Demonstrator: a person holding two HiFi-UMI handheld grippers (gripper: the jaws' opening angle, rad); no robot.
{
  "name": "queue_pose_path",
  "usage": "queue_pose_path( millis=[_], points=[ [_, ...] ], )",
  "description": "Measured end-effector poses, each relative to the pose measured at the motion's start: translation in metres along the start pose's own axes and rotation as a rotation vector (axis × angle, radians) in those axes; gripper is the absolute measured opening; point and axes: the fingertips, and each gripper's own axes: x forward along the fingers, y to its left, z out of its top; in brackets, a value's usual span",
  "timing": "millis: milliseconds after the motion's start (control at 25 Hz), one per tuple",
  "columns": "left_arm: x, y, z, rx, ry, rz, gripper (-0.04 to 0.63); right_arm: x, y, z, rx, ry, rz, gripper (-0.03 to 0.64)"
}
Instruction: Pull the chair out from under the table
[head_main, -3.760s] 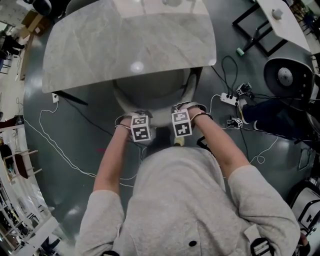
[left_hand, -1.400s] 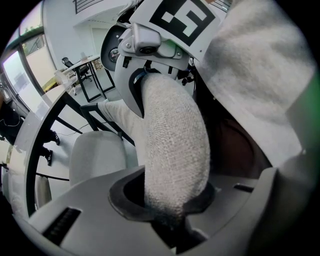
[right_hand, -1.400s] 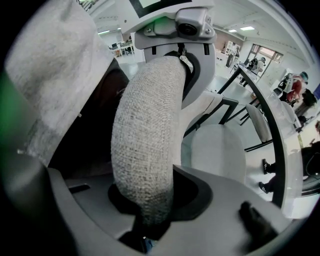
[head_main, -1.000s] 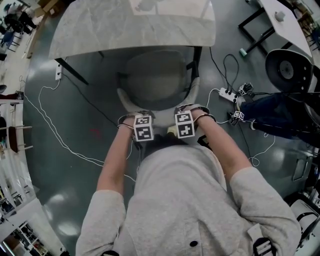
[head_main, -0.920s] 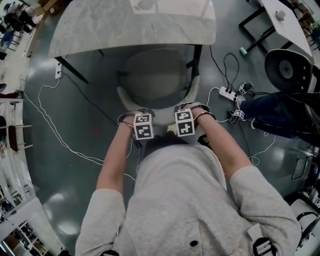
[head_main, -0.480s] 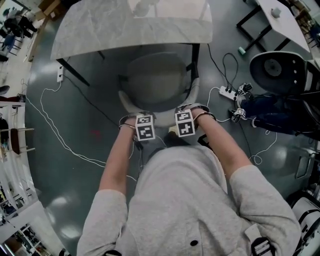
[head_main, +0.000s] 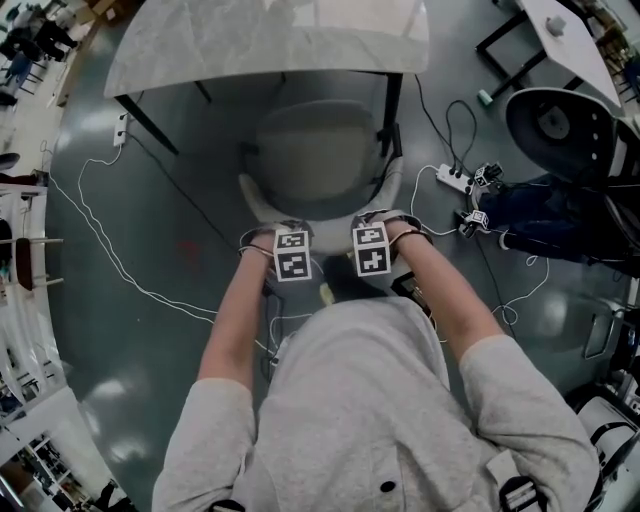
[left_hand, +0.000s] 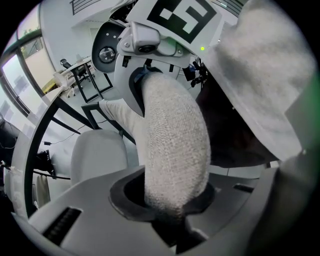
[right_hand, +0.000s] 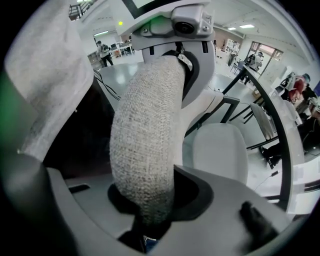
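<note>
A chair with a pale grey seat (head_main: 315, 150) and a curved woven backrest (head_main: 258, 202) stands in front of the marble-topped table (head_main: 270, 40), its seat almost wholly out from under the top. Both grippers point down onto the backrest's top rim. In the head view the left gripper (head_main: 292, 255) and right gripper (head_main: 371, 250) show only their marker cubes. In the left gripper view the jaws (left_hand: 170, 210) are clamped on the woven rim (left_hand: 175, 150), with the seat (left_hand: 97, 155) beyond. The right gripper (right_hand: 150, 210) grips the same rim (right_hand: 145, 145) beside the seat (right_hand: 220, 150).
Black table legs (head_main: 390, 100) flank the chair. A power strip (head_main: 455, 180) and cables lie on the floor to the right, by a dark round base (head_main: 555, 120). A thin white cable (head_main: 110, 260) trails over the grey floor on the left.
The chair has slid out from under the table toward the person, so more of the seat shows. Both grippers kept their hold on the backrest and moved back with it.
</note>
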Motion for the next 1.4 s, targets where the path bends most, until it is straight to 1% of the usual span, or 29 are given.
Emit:
queue_pose_path(
  millis=[200, 520, 800, 1400],
  points=[
    [0.0, -0.01, 0.0, 0.005, 0.011, 0.0, 0.107, 0.0, 0.012, 0.004, 0.008, -0.004, 0.012, 0.097],
    [0.002, -0.025, 0.009, -0.026, 0.003, -0.008, 0.107, -0.001, 0.024, -0.001, -0.019, 0.001, 0.02, 0.098],
    [0.004, -0.042, 0.008, -0.019, 0.003, -0.009, 0.107, 0.002, 0.041, 0.004, -0.015, 0.006, 0.026, 0.098],
    [0.014, -0.1, 0.013, -0.01, 0.001, -0.017, 0.108, 0.01, 0.099, 0.015, -0.008, 0.008, 0.03, 0.098]
  ],
)
